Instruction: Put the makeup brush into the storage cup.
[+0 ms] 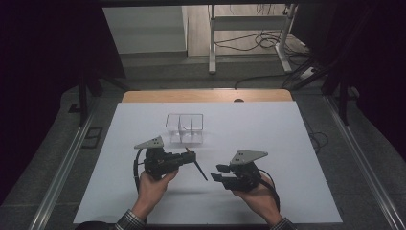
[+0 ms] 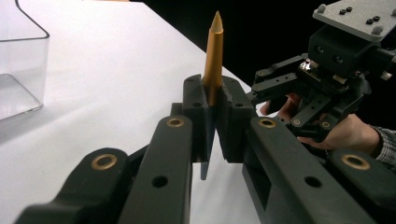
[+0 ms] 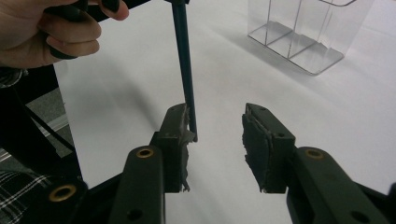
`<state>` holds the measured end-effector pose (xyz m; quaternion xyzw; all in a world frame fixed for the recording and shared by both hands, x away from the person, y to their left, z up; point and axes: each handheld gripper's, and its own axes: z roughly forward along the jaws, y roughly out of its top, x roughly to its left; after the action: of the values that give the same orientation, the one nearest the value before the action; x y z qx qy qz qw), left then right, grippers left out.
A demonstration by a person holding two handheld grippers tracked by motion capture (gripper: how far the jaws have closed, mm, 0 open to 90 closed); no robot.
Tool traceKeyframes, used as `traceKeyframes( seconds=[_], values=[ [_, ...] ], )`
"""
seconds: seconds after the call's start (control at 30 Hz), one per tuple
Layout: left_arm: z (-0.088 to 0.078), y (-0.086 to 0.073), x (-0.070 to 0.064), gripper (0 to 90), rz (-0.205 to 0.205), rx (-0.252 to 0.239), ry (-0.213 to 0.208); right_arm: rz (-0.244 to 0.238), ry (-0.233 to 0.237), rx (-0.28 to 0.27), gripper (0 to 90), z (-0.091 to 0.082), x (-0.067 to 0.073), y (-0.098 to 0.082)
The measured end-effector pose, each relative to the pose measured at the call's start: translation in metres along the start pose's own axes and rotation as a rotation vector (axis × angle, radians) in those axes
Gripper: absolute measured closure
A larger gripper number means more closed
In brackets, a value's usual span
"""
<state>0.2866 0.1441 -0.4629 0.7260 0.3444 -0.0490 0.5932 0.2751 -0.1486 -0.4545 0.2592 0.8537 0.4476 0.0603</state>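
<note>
The left tool (image 1: 184, 159) is clenched on a pencil (image 1: 197, 165), its pads pressing the shaft not far below the sharpened end; in the left gripper view the orange-brown sharpened tip (image 2: 215, 51) rises above the jaws while the dark shaft drops out beneath them. In the high view the pencil slants from the left tool down and to the right, its free end hanging just above the white table (image 1: 268, 134) between the two hands. The right tool (image 1: 216, 172) stands released, its jaws parted with nothing pressed between them; in the right gripper view the pencil's lower end (image 3: 189, 93) lies just beside the left pad, apparently brushing it, while the other pad is well apart from it. Farther off, near the middle of the table, stands a clear plastic organizer (image 1: 185, 128) with several compartments, none of which seems to hold anything. The pencil looks light, stiff and thin, with a smooth painted shaft that could swivel or slip in a loose pinch, and a point that would snap if knocked. The dark shaft is the better place to take hold, square across the pads and well clear of the tip, with a firm closing before the left tool lets go.
</note>
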Motion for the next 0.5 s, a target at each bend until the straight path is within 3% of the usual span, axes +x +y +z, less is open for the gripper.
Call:
traceKeyframes(
  seconds=[0.5],
  values=[
    [-0.0075, 0.0061, -0.0059, 83.7, 0.060, 0.008, 0.050, -0.002, -0.029, 0.021, 47.8, -0.0095, -0.0039, -0.0022]
  ],
)
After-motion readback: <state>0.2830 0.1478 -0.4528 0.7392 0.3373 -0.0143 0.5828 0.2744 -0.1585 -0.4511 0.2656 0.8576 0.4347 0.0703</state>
